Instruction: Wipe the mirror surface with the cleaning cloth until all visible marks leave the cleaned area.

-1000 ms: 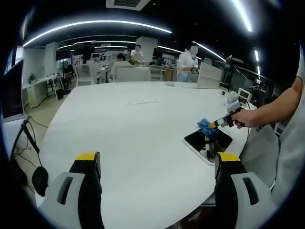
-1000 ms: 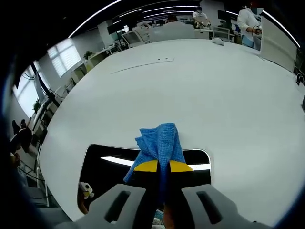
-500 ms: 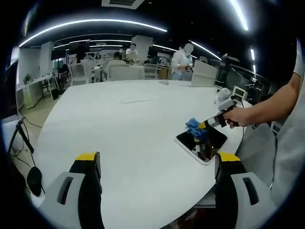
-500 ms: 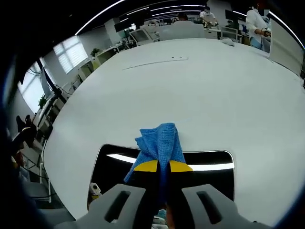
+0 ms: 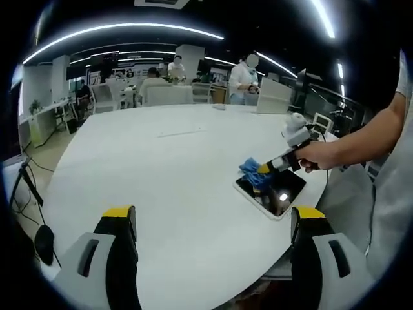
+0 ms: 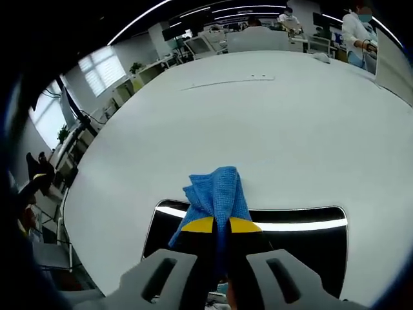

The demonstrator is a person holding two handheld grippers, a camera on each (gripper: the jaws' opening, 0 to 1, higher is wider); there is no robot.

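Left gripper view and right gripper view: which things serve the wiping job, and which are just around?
Job:
- mirror
- blue cloth
- right hand-held gripper, shut on the cloth

Just around:
- white table
- left hand-held gripper, open, idle
- people at distant desks

Mirror: dark rectangular mirror (image 6: 303,229) with rounded corners and a thin pale edge, lying flat on the white table (image 6: 271,123), close to the table's near edge
Mirror surface: glossy and dark, reflecting a long bright strip of ceiling light in the right gripper view and a small bright spot in the left gripper view (image 5: 271,191)
Cleaning cloth: blue waffle-textured cloth (image 6: 216,194), bunched and folded, pinched between the closed yellow-tipped jaws of the right gripper (image 6: 215,225)
Cloth position: its free end lies over the mirror's far long edge, towards one end of that edge, partly on the glass and partly over the table (image 5: 250,171)
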